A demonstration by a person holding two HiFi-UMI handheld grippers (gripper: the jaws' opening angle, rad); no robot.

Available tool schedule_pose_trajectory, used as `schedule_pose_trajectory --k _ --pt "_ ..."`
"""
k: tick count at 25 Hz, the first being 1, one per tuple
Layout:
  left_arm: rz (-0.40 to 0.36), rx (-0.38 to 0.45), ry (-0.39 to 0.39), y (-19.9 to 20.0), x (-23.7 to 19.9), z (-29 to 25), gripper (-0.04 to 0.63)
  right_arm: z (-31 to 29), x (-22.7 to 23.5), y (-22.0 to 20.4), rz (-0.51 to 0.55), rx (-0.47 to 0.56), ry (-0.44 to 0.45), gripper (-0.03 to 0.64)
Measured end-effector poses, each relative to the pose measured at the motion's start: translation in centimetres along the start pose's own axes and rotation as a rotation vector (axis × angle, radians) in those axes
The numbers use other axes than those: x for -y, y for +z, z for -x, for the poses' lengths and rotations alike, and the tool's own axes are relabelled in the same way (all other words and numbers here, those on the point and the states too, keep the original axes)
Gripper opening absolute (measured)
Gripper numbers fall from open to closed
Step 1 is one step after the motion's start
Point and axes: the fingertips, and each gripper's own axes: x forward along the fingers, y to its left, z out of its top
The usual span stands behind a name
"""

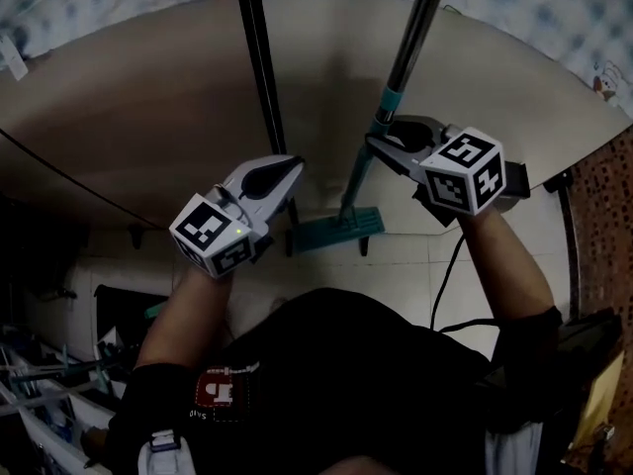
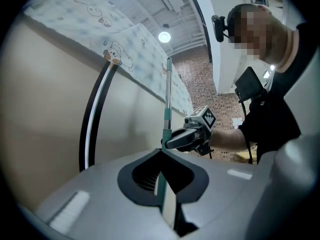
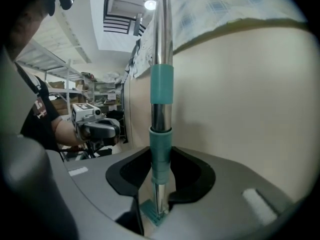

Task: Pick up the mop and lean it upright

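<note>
The mop stands nearly upright by the beige wall. Its silver and teal handle rises from a teal mop head resting on the floor tiles. My right gripper is shut on the handle's teal sleeve, and the pole passes straight between its jaws. The mop head shows below them. To the left, my left gripper is shut with nothing held, apart from the mop. It looks toward the handle and the right gripper.
A black pole with a white stripe leans on the wall just left of the mop, close to my left gripper. Patterned cloth hangs along the wall's upper part. Shelving and clutter stand at left, a brick wall at right.
</note>
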Motion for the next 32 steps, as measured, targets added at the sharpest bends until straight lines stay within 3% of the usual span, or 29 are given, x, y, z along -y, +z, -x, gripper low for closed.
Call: schedule_pose_trajectory --k 15,22,27,32 --pt "0.068 -0.142 0.017 -17.2 -3.5 1.0 0.000 -10.3 0.1 -17.2 -0.061 -0.098 -0.020 0.137" --pt "0.103 -0.126 0.063 -24.5 -4.7 2.3 0.000 -13.3 -1.7 -26.2 -0.090 -0.176 -0.031 0.137" --pt "0.076 -0.193 0.056 -30.8 -6.0 1.4 0.000 -16.6 -0.6 -31.5 -0.106 -0.192 -0.045 0.137" --pt "0.131 -0.212 0.060 -33.8 -6.2 1.7 0.000 -18.9 -0.2 -36.5 -0.145 -0.218 -0.080 0.137"
